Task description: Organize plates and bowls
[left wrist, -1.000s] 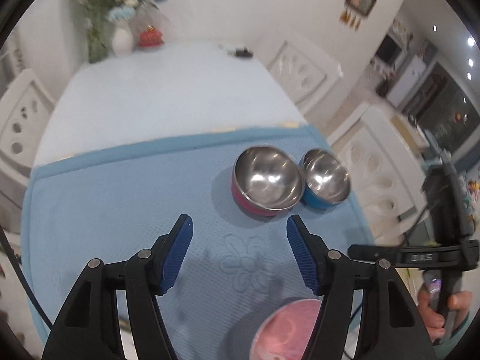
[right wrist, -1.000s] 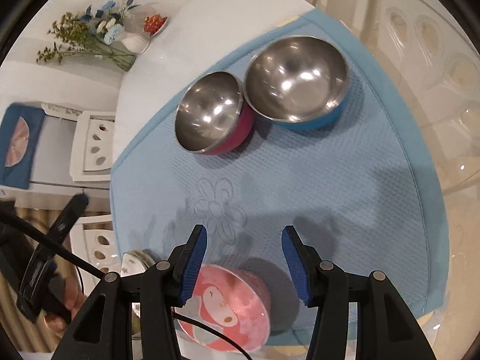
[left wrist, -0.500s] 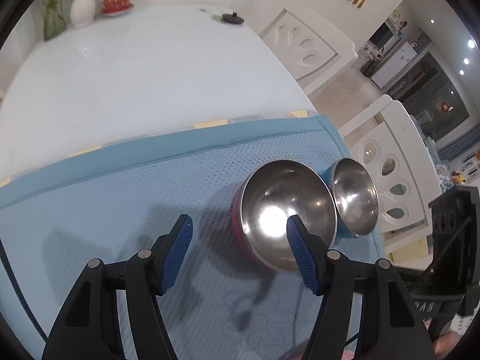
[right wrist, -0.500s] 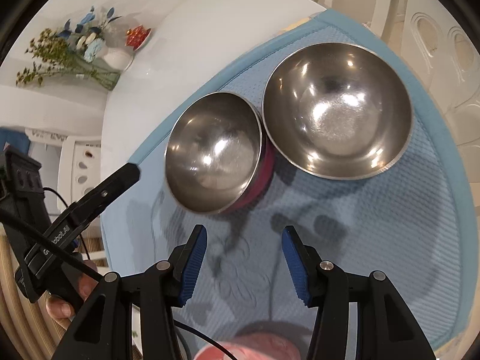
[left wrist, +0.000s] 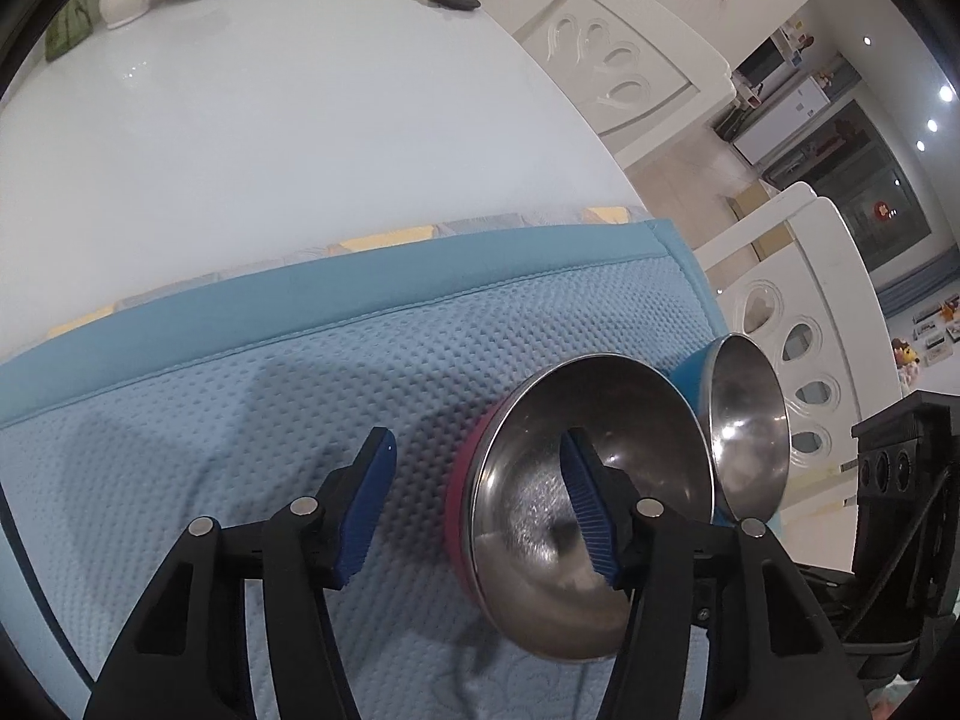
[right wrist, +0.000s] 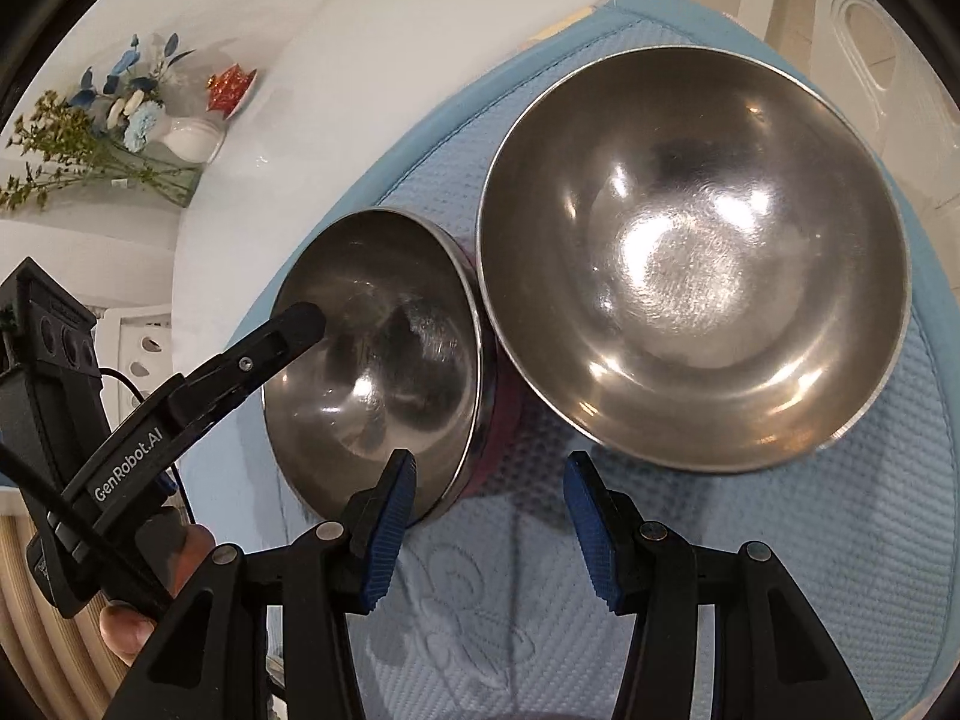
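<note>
At frame centre-right, the left tongs (left wrist: 477, 507) are closing astride the red bowl's (left wrist: 576, 540) rim, not yet pinching; the slick steel could slip or knock the blue bowl (left wrist: 747, 450) touching it. Right tongs (right wrist: 489, 531) hang unclenched, empty.

"GenRobot.AI" on left gripper (right wrist: 306, 324)

Two steel bowls, one red-sided bowl (left wrist: 540, 540) straddled by the left tongs (left wrist: 477, 507), one blue-sided bowl (right wrist: 690, 252) ahead of the right tongs (right wrist: 489, 507), one blue mat (left wrist: 240, 420) beneath both, one white desk (left wrist: 270, 120), two white chairs beyond.
</note>
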`<action>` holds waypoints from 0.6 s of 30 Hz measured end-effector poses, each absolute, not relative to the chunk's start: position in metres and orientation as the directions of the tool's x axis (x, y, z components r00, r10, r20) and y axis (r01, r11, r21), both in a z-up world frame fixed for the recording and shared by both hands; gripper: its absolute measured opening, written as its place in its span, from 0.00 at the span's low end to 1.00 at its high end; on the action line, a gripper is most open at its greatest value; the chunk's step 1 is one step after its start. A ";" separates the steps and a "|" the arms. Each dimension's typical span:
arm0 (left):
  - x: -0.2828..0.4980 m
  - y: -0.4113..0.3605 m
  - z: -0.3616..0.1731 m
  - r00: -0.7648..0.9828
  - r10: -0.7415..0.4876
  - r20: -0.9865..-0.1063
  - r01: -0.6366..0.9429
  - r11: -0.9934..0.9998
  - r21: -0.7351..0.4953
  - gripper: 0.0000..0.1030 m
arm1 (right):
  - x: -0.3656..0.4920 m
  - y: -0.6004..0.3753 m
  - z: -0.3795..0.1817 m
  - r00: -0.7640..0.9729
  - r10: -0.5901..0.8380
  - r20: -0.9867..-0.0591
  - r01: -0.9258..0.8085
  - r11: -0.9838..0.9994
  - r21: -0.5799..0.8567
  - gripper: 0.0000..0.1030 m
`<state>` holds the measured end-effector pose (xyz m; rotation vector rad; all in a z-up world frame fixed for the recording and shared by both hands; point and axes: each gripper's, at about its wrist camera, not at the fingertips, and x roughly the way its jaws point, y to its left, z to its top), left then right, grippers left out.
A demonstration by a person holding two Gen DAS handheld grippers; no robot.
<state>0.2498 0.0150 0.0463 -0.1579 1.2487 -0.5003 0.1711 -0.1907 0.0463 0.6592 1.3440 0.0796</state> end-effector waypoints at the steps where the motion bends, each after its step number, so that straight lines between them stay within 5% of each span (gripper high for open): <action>1: 0.250 0.014 0.045 0.223 -0.447 -0.866 0.277 0.881 -0.384 0.49 | 0.172 -0.191 0.045 0.251 0.419 -0.872 0.310 0.819 0.483 0.49; 6: 0.251 0.009 0.041 0.216 -0.459 -0.862 0.277 0.875 -0.397 0.38 | 0.175 -0.189 0.041 0.254 0.414 -0.874 0.301 0.825 0.479 0.48; 10: 0.249 0.007 0.037 0.216 -0.467 -0.857 0.278 0.871 -0.405 0.24 | 0.177 -0.187 0.039 0.266 0.405 -0.875 0.294 0.830 0.473 0.32; 18: 0.231 0.012 0.056 0.286 -0.455 -0.843 0.291 0.880 -0.376 0.23 | 0.171 -0.171 0.057 0.288 0.355 -0.889 0.211 0.882 0.421 0.28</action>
